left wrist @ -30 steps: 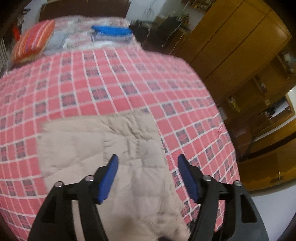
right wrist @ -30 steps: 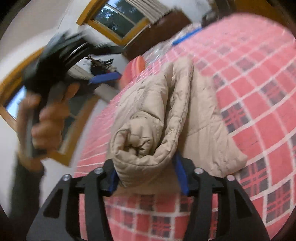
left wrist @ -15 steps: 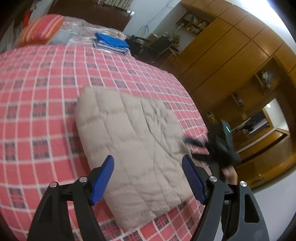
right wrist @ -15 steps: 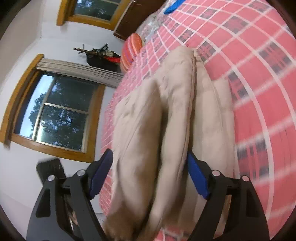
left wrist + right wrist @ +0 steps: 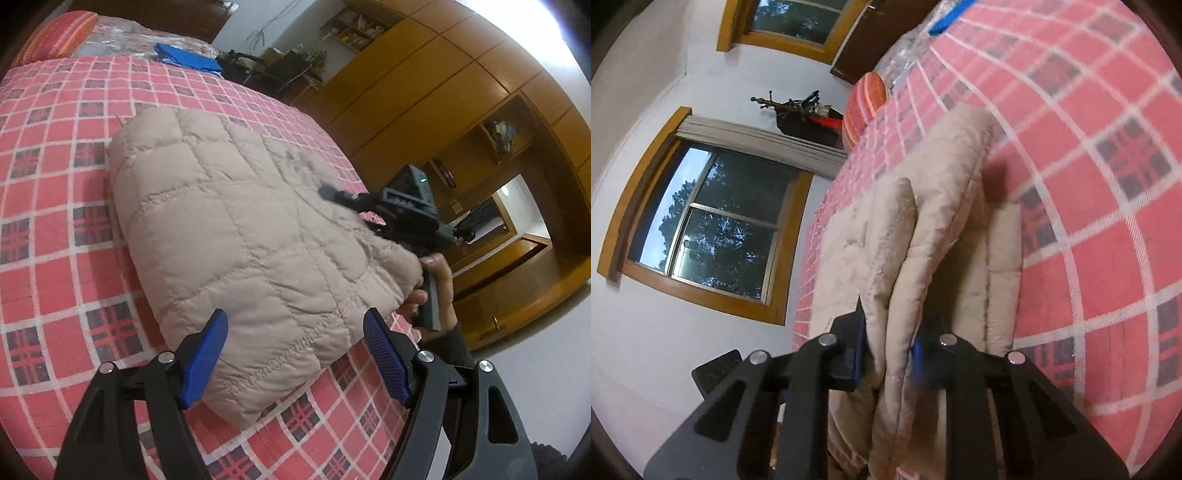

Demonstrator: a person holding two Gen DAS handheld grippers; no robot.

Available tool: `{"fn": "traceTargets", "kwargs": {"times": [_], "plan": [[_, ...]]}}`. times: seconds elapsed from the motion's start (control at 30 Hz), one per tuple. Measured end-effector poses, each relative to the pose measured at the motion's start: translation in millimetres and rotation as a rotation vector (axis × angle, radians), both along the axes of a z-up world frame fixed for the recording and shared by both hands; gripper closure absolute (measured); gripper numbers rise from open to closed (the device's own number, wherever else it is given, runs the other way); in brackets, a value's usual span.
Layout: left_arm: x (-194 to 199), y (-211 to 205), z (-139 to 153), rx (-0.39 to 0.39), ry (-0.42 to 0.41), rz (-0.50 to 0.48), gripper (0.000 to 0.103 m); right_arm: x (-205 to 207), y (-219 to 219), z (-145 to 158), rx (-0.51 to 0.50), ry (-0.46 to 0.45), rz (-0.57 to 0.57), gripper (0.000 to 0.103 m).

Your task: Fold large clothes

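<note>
Blue fingers [image 5: 855, 354] of our right gripper [image 5: 886, 356] pinch the layered edge of the beige quilted jacket [image 5: 236, 236], clenched on one thick fold, while further layers stand free on either side of the jaws. In the left wrist view, our left gripper [image 5: 295, 354] hangs with its fingers spread wide and nothing between them, above the near edge of the bundle.

The jacket lies folded into a plump rectangle on the red checked bedspread [image 5: 55, 229], running from about 11 o'clock down to 5 o'clock in the left wrist view. At 3 o'clock there, a hand [image 5: 432, 291] works the right gripper at the jacket's far corner. A striped pillow [image 5: 59, 35] sits at 11 o'clock and a blue folded garment [image 5: 186, 59] at 12 o'clock, both well apart from the work.

We judge the fold nearly done, with this step being the squaring or shifting of the bundle. To do it well, we should keep the right grip low and level, so the padded layers do not slide over one another and spring open. Because only one fold is pinched, a hard pull could peel that fold away from the rest. We would bring the free left gripper down flat on the near edge at 6 o'clock to steady the stack, then ease the pinched corner into line and let go slowly, since the puffy filling tends to push back.
</note>
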State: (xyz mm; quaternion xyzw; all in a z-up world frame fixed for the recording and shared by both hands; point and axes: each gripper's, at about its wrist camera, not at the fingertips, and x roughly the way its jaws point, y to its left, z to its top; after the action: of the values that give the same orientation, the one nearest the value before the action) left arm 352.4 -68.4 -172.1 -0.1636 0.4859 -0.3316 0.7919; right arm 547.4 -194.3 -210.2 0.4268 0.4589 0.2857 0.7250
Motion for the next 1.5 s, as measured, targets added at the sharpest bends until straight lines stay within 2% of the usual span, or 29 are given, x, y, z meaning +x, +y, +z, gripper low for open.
{"fn": "traceTargets", "kwargs": {"times": [0.13, 0.27, 0.3, 0.33, 0.43, 0.57, 0.63, 0.7, 0.8, 0.9, 1.0, 1.1, 1.2, 1.3, 1.37, 1.4, 1.43, 1.5], "plan": [[0.2, 1.0, 4.4, 0.007, 0.013, -0.001, 0.027, 6.0, -4.3, -11.5, 0.047, 0.023, -0.007, 0.081], [3.3, 11.0, 25.8, 0.024, -0.023, 0.014, 0.027, -1.7, -16.4, -4.1, -0.001, 0.031, -0.039, 0.056], [9.9, 14.8, 33.9, 0.020, -0.033, 0.026, 0.027, -8.9, -23.6, 6.1, -0.020, 0.014, -0.066, 0.046], [16.5, 16.3, 40.2, 0.020, -0.038, 0.036, 0.027, -18.5, -30.6, 17.3, -0.055, -0.004, -0.092, 0.044], [50.7, 25.7, 51.3, 0.042, -0.044, 0.098, 0.026, -49.2, -26.3, 54.8, -0.149, -0.082, -0.055, 0.044], [104.1, 35.1, 43.7, 0.028, 0.022, 0.176, 0.026, -85.2, 3.7, 77.7, -0.259, -0.145, 0.073, 0.045], [123.1, 26.4, 36.0, 0.036, 0.039, 0.167, 0.026, -96.8, 15.1, 70.3, -0.321, -0.121, 0.109, 0.052], [135.5, 16.5, 24.4, 0.071, 0.049, 0.153, 0.026, -98.9, 20.6, 59.0, -0.352, -0.100, 0.139, 0.079], [146.6, 4.1, 5.8, 0.104, 0.078, 0.152, 0.026, -104.8, 14.9, 36.8, -0.369, -0.088, 0.118, 0.084], [151.5, -2.6, -6.7, 0.083, 0.084, 0.142, 0.026, -108.6, 5.5, 9.0, -0.337, -0.054, 0.096, 0.084], [148.6, -11.7, -10.7, 0.118, 0.068, 0.123, 0.026, -107.3, 0.1, -15.8, -0.291, -0.032, 0.078, 0.086], [151.3, -15.4, -17.1, 0.147, 0.068, 0.138, 0.026, -106.8, -3.3, -28.6, -0.250, -0.033, 0.060, 0.086], [154.2, -12.9, -17.5, 0.131, 0.092, 0.186, 0.026, -111.4, -8.1, -32.8, -0.217, -0.053, 0.049, 0.086], [145.7, -11.4, -2.8, 0.128, 0.083, 0.199, 0.026, -125.4, -17.5, -31.0, -0.201, -0.045, 0.043, 0.085], [139.1, -13.2, 8.7, 0.135, 0.061, 0.176, 0.026, -133.7, -18.1, -21.4, -0.232, -0.042, 0.037, 0.083], [131.8, -12.7, 16.7, 0.136, 0.041, 0.163, 0.026, -135.9, -17.2, -13.5, -0.260, -0.054, 0.040, 0.079], [128.6, -12.3, 21.2, 0.135, 0.032, 0.159, 0.026, -135.8, -17.4, -2.9, -0.290, -0.069, 0.030, 0.069], [121.1, -9.6, 30.1, 0.129, 0.013, 0.150, 0.026, -144.7, -16.2, 35.3, -0.406, -0.160, -0.058, 0.065]]}}
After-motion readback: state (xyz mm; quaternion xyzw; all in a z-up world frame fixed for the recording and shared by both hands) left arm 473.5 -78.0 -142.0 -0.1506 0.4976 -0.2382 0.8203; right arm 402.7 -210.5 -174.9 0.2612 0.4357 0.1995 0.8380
